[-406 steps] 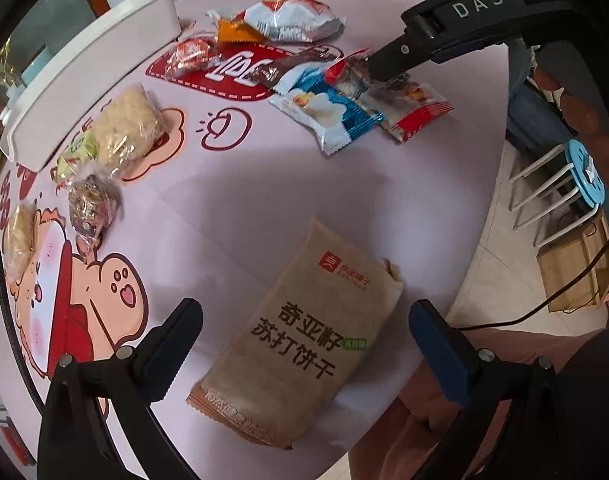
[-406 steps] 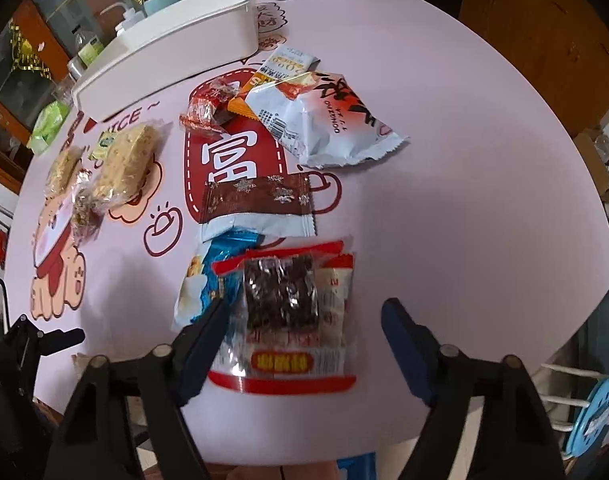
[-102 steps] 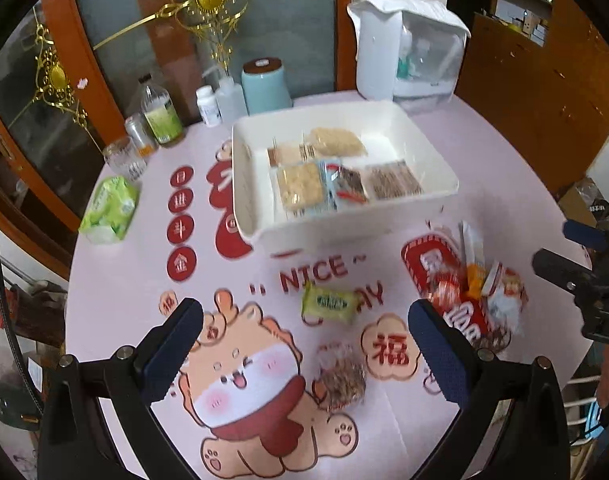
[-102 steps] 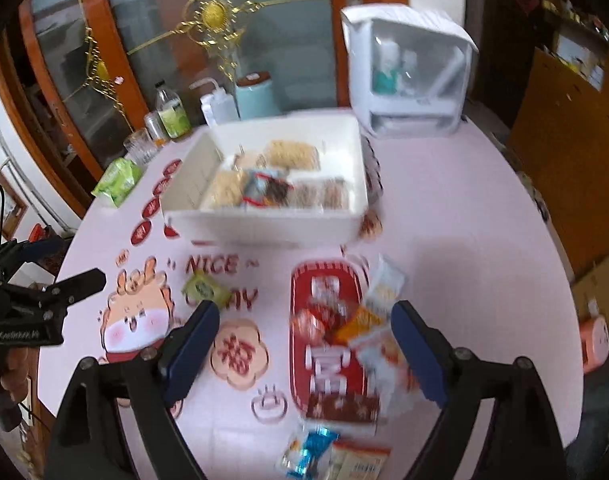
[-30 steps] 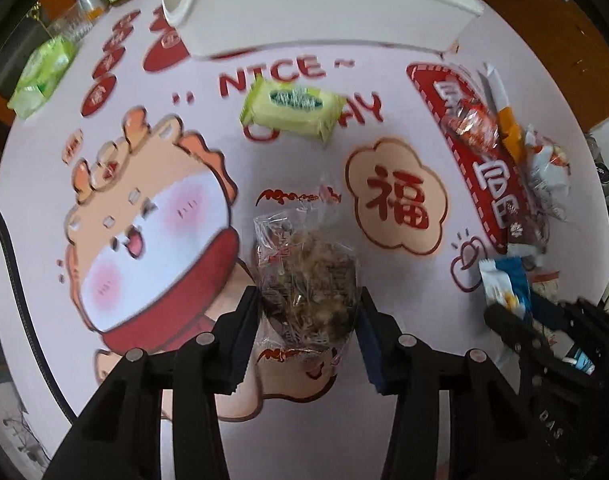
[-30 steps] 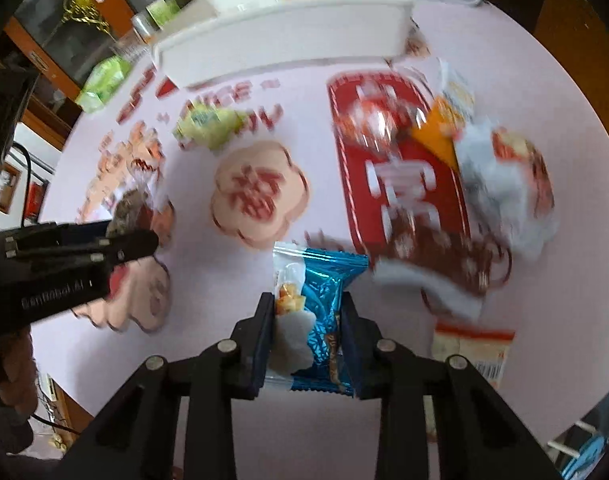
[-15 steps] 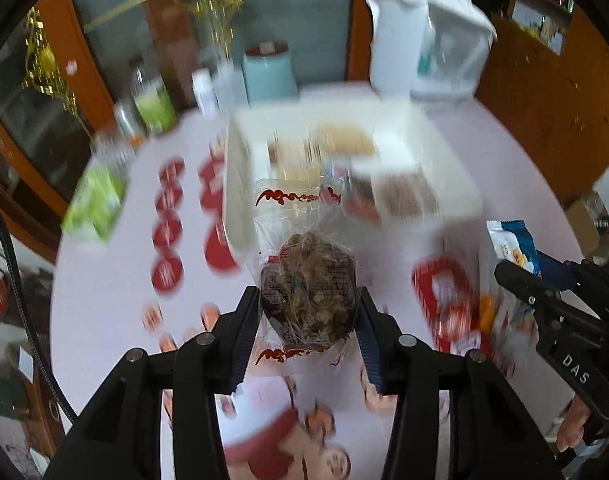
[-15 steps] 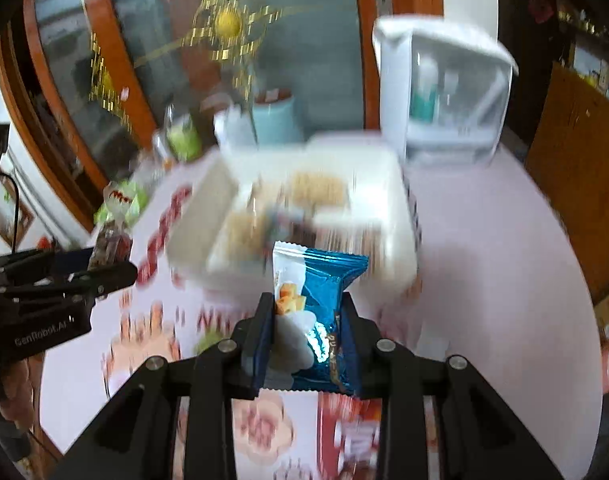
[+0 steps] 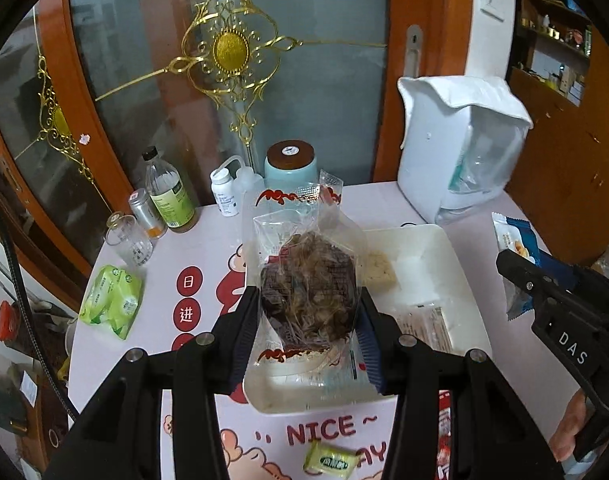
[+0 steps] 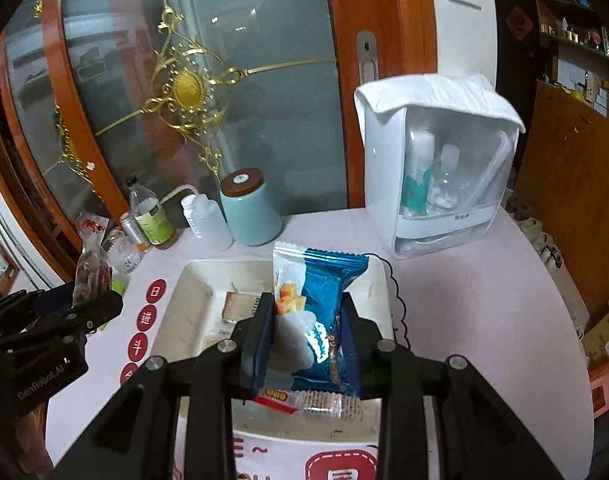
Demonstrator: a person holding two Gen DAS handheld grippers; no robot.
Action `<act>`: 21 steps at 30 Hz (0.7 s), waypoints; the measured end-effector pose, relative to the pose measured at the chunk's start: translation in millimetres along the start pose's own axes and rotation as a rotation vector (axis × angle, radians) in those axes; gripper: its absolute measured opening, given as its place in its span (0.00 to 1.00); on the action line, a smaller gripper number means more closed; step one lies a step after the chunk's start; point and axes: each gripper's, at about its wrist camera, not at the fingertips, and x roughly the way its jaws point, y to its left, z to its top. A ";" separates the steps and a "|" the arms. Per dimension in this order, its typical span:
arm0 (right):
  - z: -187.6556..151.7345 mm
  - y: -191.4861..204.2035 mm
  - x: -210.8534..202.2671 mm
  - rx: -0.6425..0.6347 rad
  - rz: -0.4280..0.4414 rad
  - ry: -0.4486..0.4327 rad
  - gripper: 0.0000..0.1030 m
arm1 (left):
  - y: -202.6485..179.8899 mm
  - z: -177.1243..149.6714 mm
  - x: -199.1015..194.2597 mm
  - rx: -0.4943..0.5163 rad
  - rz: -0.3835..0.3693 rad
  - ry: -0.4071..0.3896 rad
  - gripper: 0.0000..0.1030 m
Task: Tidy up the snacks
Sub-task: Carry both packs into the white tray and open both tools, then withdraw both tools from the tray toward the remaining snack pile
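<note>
1. The pink round table with its cartoon print is now showing its far edge and the glass door with gold ornament behind it; a second ago both cameras were looking steeply down at the printed top.
2. The white tray is now lying directly under both grippers, whereas a second ago only its near wall was showing at the top of each view. It is holding several wrapped snacks, among them a pale crumbly bar.
3. The white dispenser box is standing behind the tray's right corner, and the pale blue jar and bottles are standing behind its left.
4. The left gripper is pinching the clear bag of dark brown snack between its blue pads. The bag was lying on the table a second ago and is now hanging in the air over the tray's left half.
5. The right gripper is clamping the blue-and-white snack packet tight at its lower half. That packet was at table level a second ago and is now hanging over the tray.
6. The small yellow-green candy pack is lying on the table in front of the tray, just as a second ago.
</note>
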 end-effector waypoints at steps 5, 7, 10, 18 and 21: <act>-4.0 3.7 30.5 -0.017 -0.021 0.049 0.31 | -2.9 1.0 35.8 -0.004 0.013 0.035 0.44; -7.0 3.9 45.8 -0.017 -0.006 0.081 0.33 | -4.7 0.6 49.0 -0.008 0.021 0.054 0.46; -13.7 4.8 65.2 -0.017 -0.001 0.144 0.37 | -4.6 -0.2 65.8 -0.024 0.036 0.090 0.79; -25.5 8.2 80.0 0.000 0.035 0.190 0.69 | 10.5 -7.4 81.3 -0.048 0.044 0.132 0.87; -27.5 9.8 77.7 0.006 0.045 0.195 0.69 | 14.1 -10.8 77.2 -0.053 0.041 0.125 0.87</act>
